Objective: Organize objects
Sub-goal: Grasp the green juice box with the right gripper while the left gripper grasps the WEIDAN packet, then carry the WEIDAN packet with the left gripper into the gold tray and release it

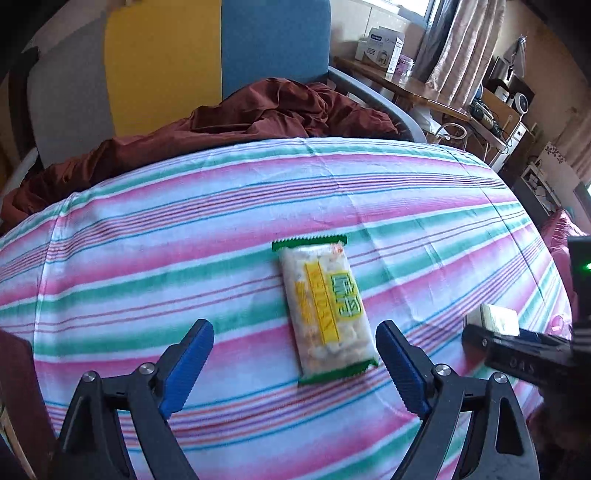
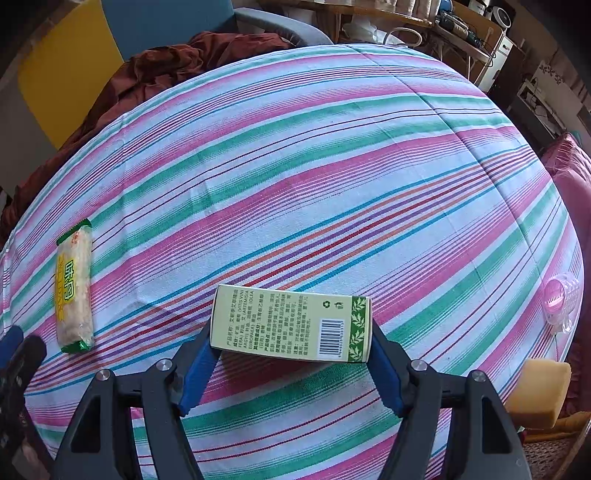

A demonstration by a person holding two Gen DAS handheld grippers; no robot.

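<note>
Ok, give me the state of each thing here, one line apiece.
Left hand-held gripper: open, empty, just short of the snack packet.
Right hand-held gripper: shut on the green box.
Snack packet: sealed, lying flat on the striped cloth.
Green box: on its side, gripped by both ends.

Bright daylight from window [image 1: 430,14] at one o'clock; slight motion blur in left view; strong fisheye bending, dark corners.

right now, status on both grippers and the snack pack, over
Left gripper open, empty, above striped cloth. Snack pack flat, just ahead of its right finger. Right gripper shut on green box. Nothing in the way.
</note>
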